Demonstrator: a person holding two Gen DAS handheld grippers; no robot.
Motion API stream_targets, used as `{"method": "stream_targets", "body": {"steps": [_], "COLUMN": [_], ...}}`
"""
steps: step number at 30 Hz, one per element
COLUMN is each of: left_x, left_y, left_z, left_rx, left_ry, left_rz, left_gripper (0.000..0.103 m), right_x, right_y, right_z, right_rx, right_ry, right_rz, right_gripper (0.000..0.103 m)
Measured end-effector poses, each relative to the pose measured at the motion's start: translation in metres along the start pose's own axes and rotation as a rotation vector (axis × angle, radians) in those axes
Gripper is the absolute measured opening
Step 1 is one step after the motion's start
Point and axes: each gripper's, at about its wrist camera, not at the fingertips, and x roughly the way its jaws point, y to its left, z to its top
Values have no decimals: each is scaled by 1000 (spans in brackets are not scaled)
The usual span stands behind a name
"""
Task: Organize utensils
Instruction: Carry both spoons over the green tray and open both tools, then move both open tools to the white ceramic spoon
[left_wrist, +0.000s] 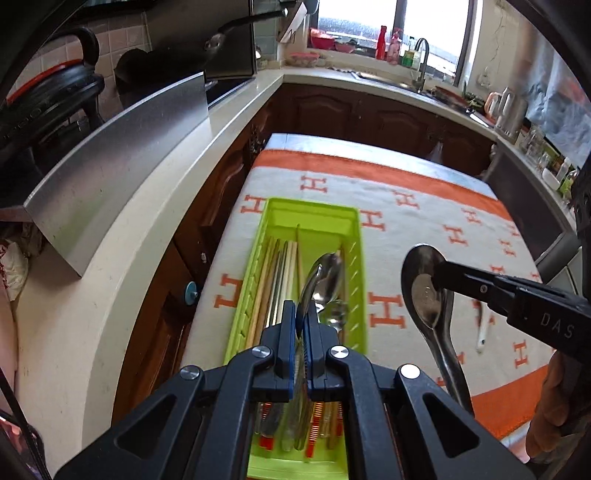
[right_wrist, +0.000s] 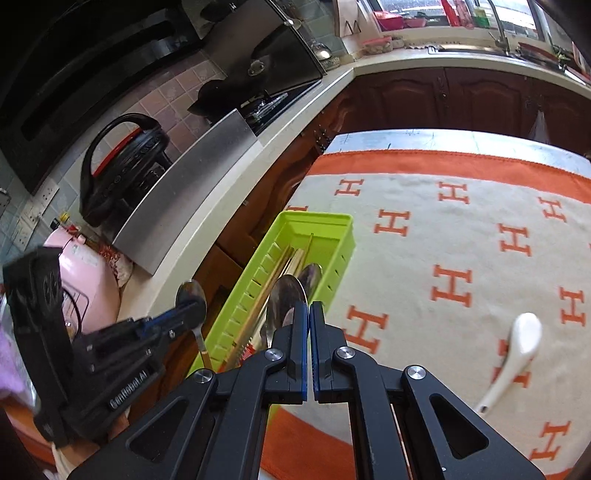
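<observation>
Hovering above the green tray (left_wrist: 354, 258), both closed grippers were seen, left gripper (left_wrist: 301, 314) and right gripper (right_wrist: 308, 314), each clamped on a metal spoon (left_wrist: 424, 291) lying roughly lengthwise with it.

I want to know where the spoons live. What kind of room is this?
It looks like a home kitchen. There is a sink with a tap by the window, a stove set in the pale counter, and dark wooden cupboards underneath. A green utensil tray sits on an orange-and-cream cloth.
</observation>
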Motion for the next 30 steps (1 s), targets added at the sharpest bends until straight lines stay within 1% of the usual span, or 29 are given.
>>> {"method": "stream_targets", "body": {"steps": [4, 7, 10, 12, 15, 16, 18, 19, 22, 28, 30], "left_x": [25, 36, 39, 37, 33, 31, 28, 27, 27, 29, 29], "left_y": [10, 14, 15, 19, 24, 25, 28, 29, 27, 20, 15], "left_z": [-5, -8, -9, -9, -5, -3, -2, -1, -1, -4, -4], "left_rx": [-5, -16, -18, -34, -52, -59, -69, -68, -49, -30, -19], "left_ry": [34, 52, 45, 34, 20, 16, 5, 0, -2, 22, 24], "left_rz": [2, -3, 9, 9, 22, 33, 58, 74, 124, 140, 138], "left_gripper": [2, 2, 9, 22, 27, 30, 43, 45, 48, 51, 56], "right_x": [33, 52, 68, 75, 82, 84, 87, 87, 85, 71, 64], "right_y": [13, 18, 20, 18, 15, 14, 13, 13, 12, -6, -17], "right_z": [-1, -5, -8, -10, -11, -11, -12, -12, -14, -19, -22], "right_rx": [-7, -17, -18, -17, -11, -6, 4, 7, 7, 27, 37], "right_ry": [35, 58, 82, 94, 105, 108, 120, 122, 120, 117, 118], "right_rz": [-18, -32, -46, -55, -61, -58, -46, -43, -45, -50, -64], "right_gripper": [2, 2, 2, 2, 3, 3, 4, 6, 7, 7, 7]}}
